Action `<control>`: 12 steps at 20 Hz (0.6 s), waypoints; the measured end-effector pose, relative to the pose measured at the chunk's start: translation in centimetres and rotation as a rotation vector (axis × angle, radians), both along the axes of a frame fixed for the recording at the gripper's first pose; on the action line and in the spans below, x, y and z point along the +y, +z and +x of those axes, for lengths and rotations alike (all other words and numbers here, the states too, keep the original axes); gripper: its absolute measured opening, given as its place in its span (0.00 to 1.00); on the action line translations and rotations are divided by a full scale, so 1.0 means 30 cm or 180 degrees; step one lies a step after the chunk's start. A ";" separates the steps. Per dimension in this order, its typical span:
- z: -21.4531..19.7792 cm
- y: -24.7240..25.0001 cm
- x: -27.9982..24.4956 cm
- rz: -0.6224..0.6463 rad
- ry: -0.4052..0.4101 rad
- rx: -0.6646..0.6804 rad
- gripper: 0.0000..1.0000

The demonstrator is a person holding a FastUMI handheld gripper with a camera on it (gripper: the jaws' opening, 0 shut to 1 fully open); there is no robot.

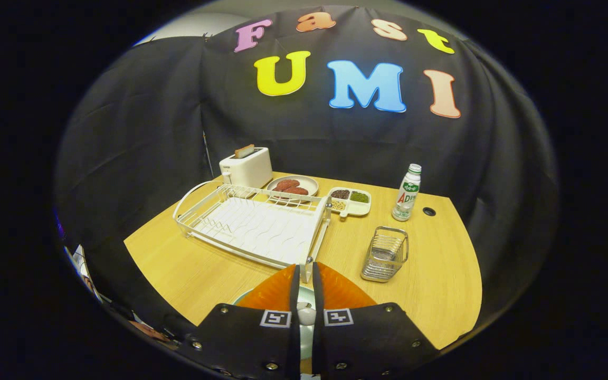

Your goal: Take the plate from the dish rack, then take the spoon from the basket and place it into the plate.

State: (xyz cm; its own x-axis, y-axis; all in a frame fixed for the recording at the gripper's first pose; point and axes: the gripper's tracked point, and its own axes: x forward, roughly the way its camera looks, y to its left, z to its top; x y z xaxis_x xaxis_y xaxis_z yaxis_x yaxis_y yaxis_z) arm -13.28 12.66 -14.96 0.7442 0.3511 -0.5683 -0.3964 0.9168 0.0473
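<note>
My gripper hangs low over the near edge of the table, its fingers drawn close together. A small white spoon sits pinched in the narrow gap between them. Right below the fingers lies a pale plate; its rim shows beside the left finger and a strip of it through the gap. Beyond the fingers stands the white wire dish rack, with nothing in it. The metal wire basket stands to the right of the rack, ahead of the right finger.
At the back of the wooden table are a white toaster, a plate of brown patties, a divided snack tray and a small bottle. A dark hole sits in the tabletop near the bottle.
</note>
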 end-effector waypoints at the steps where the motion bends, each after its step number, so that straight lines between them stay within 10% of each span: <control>1: 0.000 -0.011 0.018 -0.0055 0.0050 0.0019 0.08; 12: 0.035 -0.110 0.192 -0.0079 0.0275 0.0338 0.08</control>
State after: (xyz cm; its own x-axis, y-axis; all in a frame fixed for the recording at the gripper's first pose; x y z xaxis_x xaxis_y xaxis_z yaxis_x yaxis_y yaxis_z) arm -12.23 18.42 -18.26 0.6470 0.3962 -0.6515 -0.4679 0.8809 0.0710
